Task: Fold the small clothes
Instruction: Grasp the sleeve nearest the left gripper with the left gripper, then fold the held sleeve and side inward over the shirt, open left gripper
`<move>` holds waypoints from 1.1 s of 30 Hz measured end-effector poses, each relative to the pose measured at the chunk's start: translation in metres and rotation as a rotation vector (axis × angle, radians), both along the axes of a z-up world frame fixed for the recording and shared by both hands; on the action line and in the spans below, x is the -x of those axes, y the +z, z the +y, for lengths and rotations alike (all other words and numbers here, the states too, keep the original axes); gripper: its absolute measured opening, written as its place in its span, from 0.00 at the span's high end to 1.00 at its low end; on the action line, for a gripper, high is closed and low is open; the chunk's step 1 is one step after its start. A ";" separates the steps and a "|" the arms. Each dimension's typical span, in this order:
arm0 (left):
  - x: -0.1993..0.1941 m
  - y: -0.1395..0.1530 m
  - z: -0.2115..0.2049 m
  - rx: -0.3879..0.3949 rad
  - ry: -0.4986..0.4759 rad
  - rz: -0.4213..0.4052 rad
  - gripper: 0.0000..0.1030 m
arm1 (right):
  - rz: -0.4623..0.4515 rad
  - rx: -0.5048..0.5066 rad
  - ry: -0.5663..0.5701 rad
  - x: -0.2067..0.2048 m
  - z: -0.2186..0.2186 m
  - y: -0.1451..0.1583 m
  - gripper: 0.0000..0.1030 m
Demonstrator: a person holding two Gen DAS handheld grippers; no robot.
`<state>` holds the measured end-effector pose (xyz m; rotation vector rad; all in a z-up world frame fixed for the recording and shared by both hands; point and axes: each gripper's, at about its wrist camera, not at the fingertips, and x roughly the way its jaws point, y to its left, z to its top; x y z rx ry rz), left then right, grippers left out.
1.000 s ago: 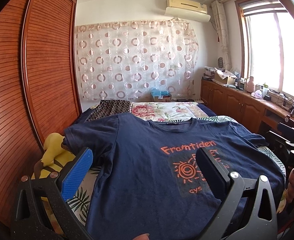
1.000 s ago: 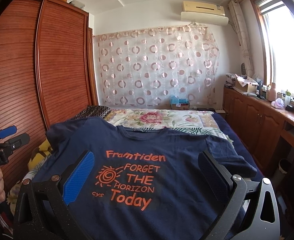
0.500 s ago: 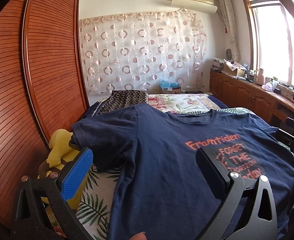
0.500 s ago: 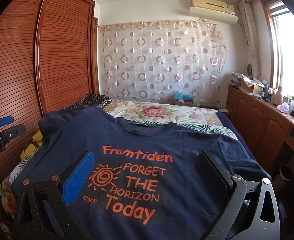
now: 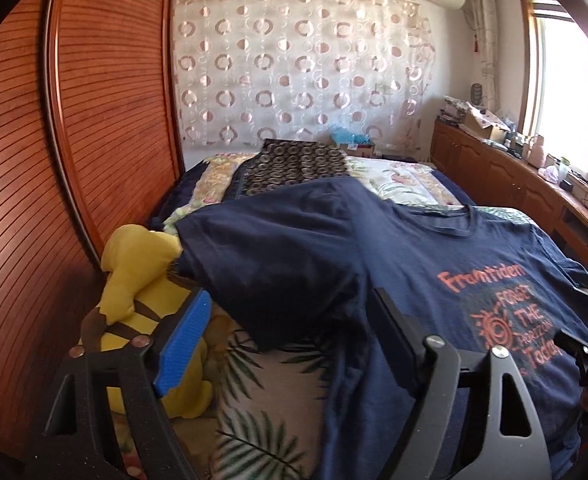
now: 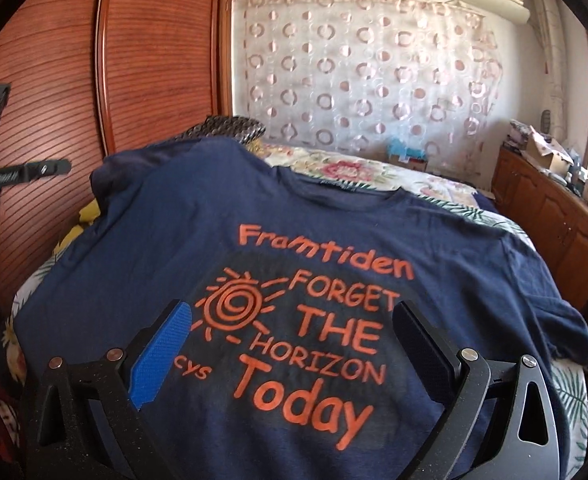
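Observation:
A navy T-shirt (image 6: 141,248) with orange print lies spread face up on the bed. In the left wrist view the T-shirt (image 5: 406,256) fills the right, its left sleeve (image 5: 277,248) draped ahead of me. My left gripper (image 5: 289,332) is open and empty, above the sleeve's lower edge near the shirt's left side. My right gripper (image 6: 294,344) is open and empty, over the print in the shirt's lower middle. The left gripper also shows in the right wrist view (image 6: 25,172) at the far left.
A yellow plush toy (image 5: 137,280) sits at the bed's left edge beside the wooden wardrobe (image 5: 73,128). A dark patterned cloth (image 5: 294,164) and floral bedding (image 5: 406,176) lie further back. A wooden cabinet (image 5: 534,188) with clutter runs along the right wall.
My left gripper has swung left towards the shirt's left sleeve and side. My right gripper has moved closer over the print. Both stay open.

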<state>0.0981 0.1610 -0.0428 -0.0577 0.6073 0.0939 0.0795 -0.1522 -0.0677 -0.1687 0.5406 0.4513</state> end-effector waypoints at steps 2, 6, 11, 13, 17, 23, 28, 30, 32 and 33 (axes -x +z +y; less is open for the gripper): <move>-0.011 0.000 0.014 0.015 0.002 0.018 0.36 | 0.013 0.014 0.014 -0.004 -0.001 0.006 0.03; -0.039 -0.005 0.039 0.044 0.030 0.058 0.51 | 0.018 0.035 0.038 -0.013 0.000 0.013 0.03; -0.070 -0.014 0.059 0.021 0.063 0.091 0.58 | 0.017 0.055 0.068 -0.022 0.001 0.010 0.03; -0.082 -0.020 0.069 0.051 0.064 0.118 0.58 | 0.010 0.056 0.070 -0.020 -0.001 0.006 0.03; -0.095 -0.031 0.075 0.087 0.051 0.166 0.60 | 0.000 0.055 0.065 -0.018 -0.002 0.006 0.03; -0.103 -0.039 0.075 0.070 0.038 0.216 0.82 | -0.013 0.035 0.065 -0.022 0.012 0.002 0.03; -0.099 -0.028 0.072 0.040 0.017 0.186 0.96 | -0.014 0.016 0.062 -0.021 0.010 0.000 0.03; -0.096 -0.019 0.066 0.016 0.008 0.162 0.97 | -0.011 0.014 0.064 -0.020 0.009 -0.001 0.03; -0.092 -0.008 0.059 0.000 -0.009 0.142 0.97 | -0.009 0.011 0.063 -0.019 0.008 -0.002 0.03; -0.090 0.000 0.054 -0.011 -0.019 0.126 0.97 | -0.008 0.010 0.063 -0.020 0.007 -0.002 0.03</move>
